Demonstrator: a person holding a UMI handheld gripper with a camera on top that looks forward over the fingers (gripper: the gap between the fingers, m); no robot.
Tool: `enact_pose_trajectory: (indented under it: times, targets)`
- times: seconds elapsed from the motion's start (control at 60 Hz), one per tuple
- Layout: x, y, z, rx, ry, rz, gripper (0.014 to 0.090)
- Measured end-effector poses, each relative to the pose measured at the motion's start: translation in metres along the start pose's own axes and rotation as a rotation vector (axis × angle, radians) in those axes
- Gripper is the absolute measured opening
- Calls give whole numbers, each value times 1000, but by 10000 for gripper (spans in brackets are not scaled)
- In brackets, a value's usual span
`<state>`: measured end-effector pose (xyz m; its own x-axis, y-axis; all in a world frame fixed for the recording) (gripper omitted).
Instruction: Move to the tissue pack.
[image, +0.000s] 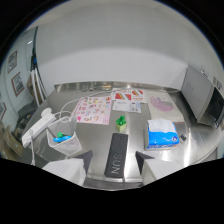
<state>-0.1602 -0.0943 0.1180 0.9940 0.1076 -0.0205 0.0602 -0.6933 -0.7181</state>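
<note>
On the far left of the steel table (95, 142) there's a white power strip (39, 126) lying at an angle with its cable looping around, and just right of it sits a clear mesh-looking bag (65, 136) with something blue and green inside. Can't really tell what that stuff is. Behind the bag, further out, a big colourful sticker sheet (93, 110) lies flat, mostly pink with lots of little pictures.

Moving toward the middle, a long black box (116, 155) with "SUN" printed on it lies lengthwise, running from near to far. Its near end sits right in the gap between the claw's two fingers. Just past its far end is a small green toy-ish thing (121, 122). Further back, a few more printed cards (127, 100) are spread out, one with red shapes on it.

The claw (115, 165) is spread pretty wide, white fingers (67, 170) well apart on either side, not gripping anything. The black box just rests on the table between them with space on both sides.

The tissue pack (162, 134) is off to the right, ahead of the right finger, blue and white with a tissue poking out the top, not touching the claw. A pale pink sheet (161, 104) lies beyond it, and a grey cabinet-like box (202, 95) stands at the far right.
</note>
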Motion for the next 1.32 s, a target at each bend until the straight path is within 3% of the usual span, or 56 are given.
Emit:
enact_pose_trajectory:
  times: [0.217,0.467,0.717,1.017,1.317]
  targets:
    - [34,17,-3,-11,26,-4,845]
    - [114,54,8,-65,86,-2,844]
    - [171,40,43,-48,132,23,838]
    - [185,16,95,-63,117,21,842]
    - [185,10,104,-67,109,23,841]
